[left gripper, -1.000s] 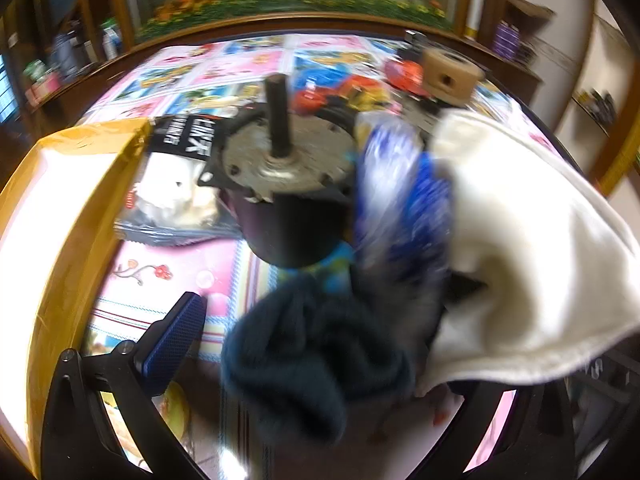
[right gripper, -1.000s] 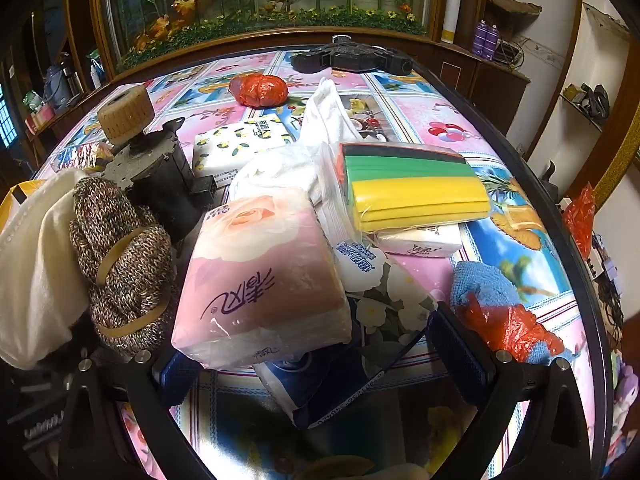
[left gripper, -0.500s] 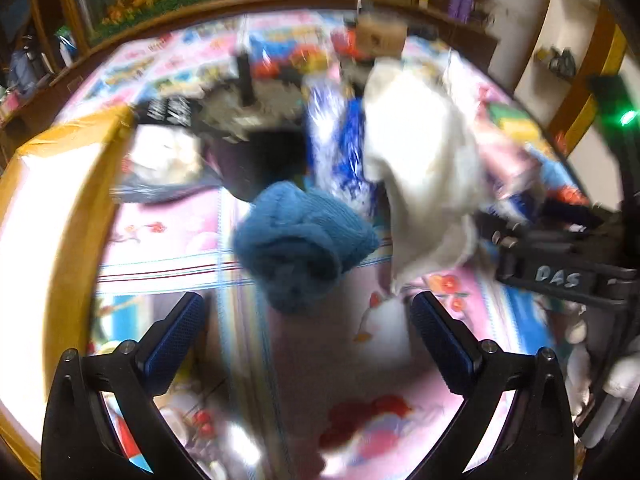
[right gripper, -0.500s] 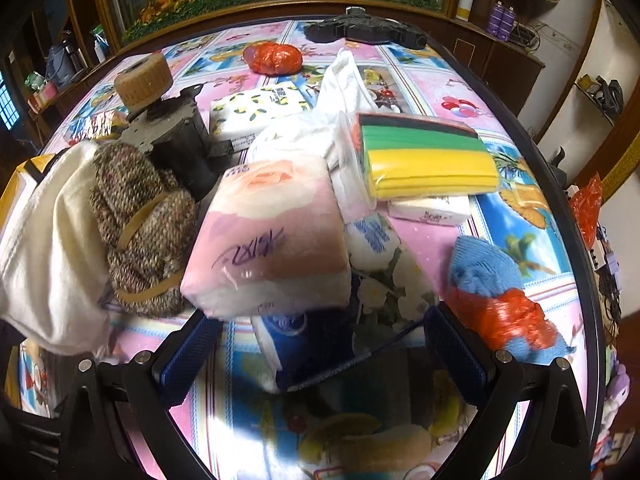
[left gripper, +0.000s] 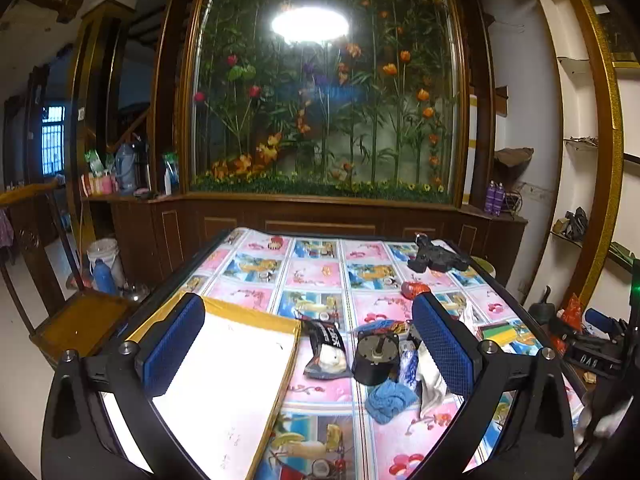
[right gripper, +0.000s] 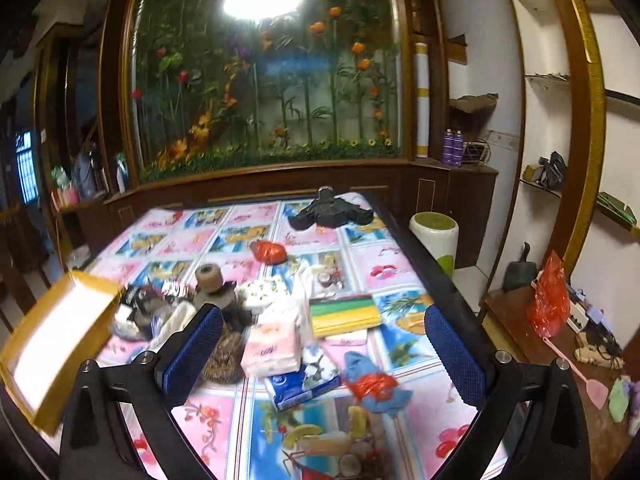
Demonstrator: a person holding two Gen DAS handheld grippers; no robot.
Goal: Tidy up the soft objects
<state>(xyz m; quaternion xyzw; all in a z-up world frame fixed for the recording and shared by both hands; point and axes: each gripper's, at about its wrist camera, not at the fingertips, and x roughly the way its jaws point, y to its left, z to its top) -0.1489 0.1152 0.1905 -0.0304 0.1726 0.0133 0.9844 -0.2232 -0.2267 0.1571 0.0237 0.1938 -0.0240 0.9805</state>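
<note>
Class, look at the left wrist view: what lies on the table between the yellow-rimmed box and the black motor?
In the left wrist view, a black snack packet lies between the yellow-rimmed box and the black motor, beside the motor's left edge.

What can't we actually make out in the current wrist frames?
- Yarn ball, right wrist view: largely hidden behind the right gripper's own left finger.
- White cloth, left wrist view: partly covered by the left gripper's right finger.
- Box, right wrist view: motion-blurred and cut by the left edge; contents unreadable.
- Black packet, left wrist view: print too small to read.
- Both grippers are open and empty.
</note>
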